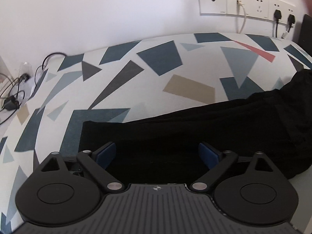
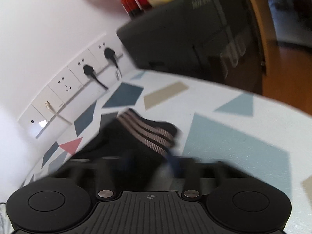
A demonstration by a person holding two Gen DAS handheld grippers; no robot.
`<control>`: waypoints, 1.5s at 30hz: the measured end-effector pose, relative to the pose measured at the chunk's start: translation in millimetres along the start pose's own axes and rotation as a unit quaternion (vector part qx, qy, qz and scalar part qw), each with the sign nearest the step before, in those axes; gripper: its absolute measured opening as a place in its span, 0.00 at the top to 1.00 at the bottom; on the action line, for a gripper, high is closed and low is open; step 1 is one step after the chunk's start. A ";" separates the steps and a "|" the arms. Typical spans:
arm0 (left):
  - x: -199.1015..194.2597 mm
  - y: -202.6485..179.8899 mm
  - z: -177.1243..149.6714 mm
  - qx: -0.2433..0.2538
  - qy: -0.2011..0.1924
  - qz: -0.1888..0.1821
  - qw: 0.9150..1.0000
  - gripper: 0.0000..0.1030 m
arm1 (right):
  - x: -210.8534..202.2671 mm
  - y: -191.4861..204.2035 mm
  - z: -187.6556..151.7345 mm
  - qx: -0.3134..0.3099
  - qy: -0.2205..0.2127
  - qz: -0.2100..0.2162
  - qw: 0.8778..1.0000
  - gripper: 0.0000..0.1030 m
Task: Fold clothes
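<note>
Soft, limp black garment [image 1: 204, 124] across lower right of frame, best pinched at squared corner edge; left gripper [image 1: 157, 155] jaws spread wide, right gripper [image 2: 150, 163] blurred, undeterminable.

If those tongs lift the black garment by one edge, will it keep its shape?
Probably not. The black garment lies flat and creased on the patterned cloth, so it looks floppy and would likely drape. Its striped part already bunches, suggesting soft, light fabric.

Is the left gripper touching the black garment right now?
Cannot tell. In the left wrist view, the left gripper is open over the black garment, but no contact or gap shows.
</note>
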State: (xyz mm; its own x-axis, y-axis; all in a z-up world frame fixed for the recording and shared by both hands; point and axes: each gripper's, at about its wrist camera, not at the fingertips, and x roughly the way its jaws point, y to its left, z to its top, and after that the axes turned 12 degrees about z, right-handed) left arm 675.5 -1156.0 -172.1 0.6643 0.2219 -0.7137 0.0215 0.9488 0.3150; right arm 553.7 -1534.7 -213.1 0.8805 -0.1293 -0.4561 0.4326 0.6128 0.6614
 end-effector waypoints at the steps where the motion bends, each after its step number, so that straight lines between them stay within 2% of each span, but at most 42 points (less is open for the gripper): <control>1: -0.4 -0.5 0.5 -0.001 0.003 0.003 1.000 0.08 | -2.8 -3.3 3.8 0.005 -0.007 0.003 1.000 0.92; 4: -2.3 -4.7 2.3 0.000 0.008 0.009 1.000 0.07 | -11.4 -13.2 15.1 0.021 -0.029 0.012 0.999 0.94; 7: -3.9 -13.7 3.2 0.000 0.012 -0.009 1.000 0.04 | -25.0 -24.6 27.2 0.023 -0.050 0.015 0.998 0.95; 10: -5.9 -24.6 3.6 -0.010 0.013 -0.011 1.000 0.02 | -31.2 -41.5 34.3 0.018 -0.042 -0.002 0.999 0.95; 13: -5.3 -27.5 5.6 -0.019 0.019 -0.010 1.000 0.02 | -30.7 -52.0 35.6 0.017 -0.021 0.002 1.000 0.95; 17: -4.2 -23.4 10.3 -0.004 0.027 -0.019 0.999 0.04 | -37.8 -31.6 38.4 -0.038 -0.028 0.020 0.999 0.95; 19: -8.7 -11.9 16.7 0.012 0.026 -0.029 0.999 0.07 | -42.1 -9.6 37.7 -0.100 -0.029 0.036 0.994 0.95; 21: -15.4 15.8 23.4 -0.011 0.021 -0.046 0.999 0.07 | -45.8 12.3 36.8 -0.134 -0.020 0.071 0.988 0.95; 24: -24.2 75.2 28.8 -0.110 0.020 -0.072 0.991 0.07 | -50.0 47.7 30.9 -0.171 -0.006 0.118 0.978 0.95; 25: -26.7 96.0 28.5 -0.148 0.020 -0.073 0.986 0.07 | -50.8 59.8 27.9 -0.181 -0.002 0.130 0.975 0.95; 27: -28.3 136.8 21.4 -0.229 0.016 -0.074 0.970 0.07 | -49.6 89.2 17.5 -0.200 0.008 0.161 0.966 0.95; 30: -26.0 180.7 4.4 -0.306 0.022 -0.075 0.949 0.07 | -42.6 138.5 -5.1 -0.234 0.035 0.206 0.950 0.95; 32: -22.7 200.3 -9.3 -0.335 0.030 -0.074 0.939 0.07 | -36.3 176.5 -28.4 -0.272 0.064 0.244 0.929 0.95; 34: -18.8 215.2 -26.4 -0.354 0.040 -0.073 0.932 0.07 | -28.9 209.9 -59.4 -0.314 0.104 0.279 0.901 0.95; 38: -11.2 235.8 -62.3 -0.371 0.066 -0.061 0.924 0.07 | -14.4 258.6 -136.2 -0.396 0.192 0.322 0.838 0.95; 40: -8.9 243.2 -77.0 -0.379 0.079 -0.062 0.920 0.07 | -12.3 272.6 -173.6 -0.432 0.221 0.328 0.811 0.95; 42: -6.5 248.4 -88.1 -0.382 0.091 -0.064 0.917 0.07 | -13.3 280.9 -201.4 -0.462 0.233 0.327 0.791 0.95; 45: -4.2 251.6 -94.8 -0.377 0.096 -0.072 0.918 0.07 | -9.2 284.2 -216.4 -0.458 0.268 0.323 0.784 0.94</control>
State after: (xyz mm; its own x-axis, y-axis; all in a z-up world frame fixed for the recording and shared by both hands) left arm 607.3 -896.9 -149.2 0.5502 0.0487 -0.8336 -0.4732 0.8408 -0.2631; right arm 626.6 -1190.7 -149.8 0.5443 0.6341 -0.5492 -0.6068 0.7497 0.2641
